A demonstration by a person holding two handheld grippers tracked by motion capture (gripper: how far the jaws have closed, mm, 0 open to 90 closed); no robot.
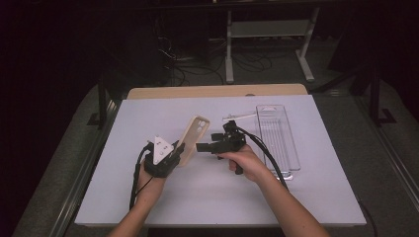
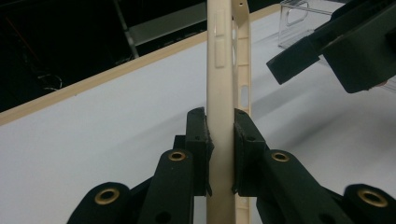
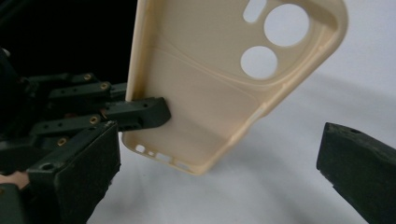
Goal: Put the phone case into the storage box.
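Revealing camera cutouts [image 3: 273, 37], right tongs' [image 3: 219, 168] view

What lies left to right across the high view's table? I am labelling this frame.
Left gripper clamped on a beige soft-plastic phone case → right gripper, black, jaws open toward the case → clear rectangular plastic tray at the white table's right side.
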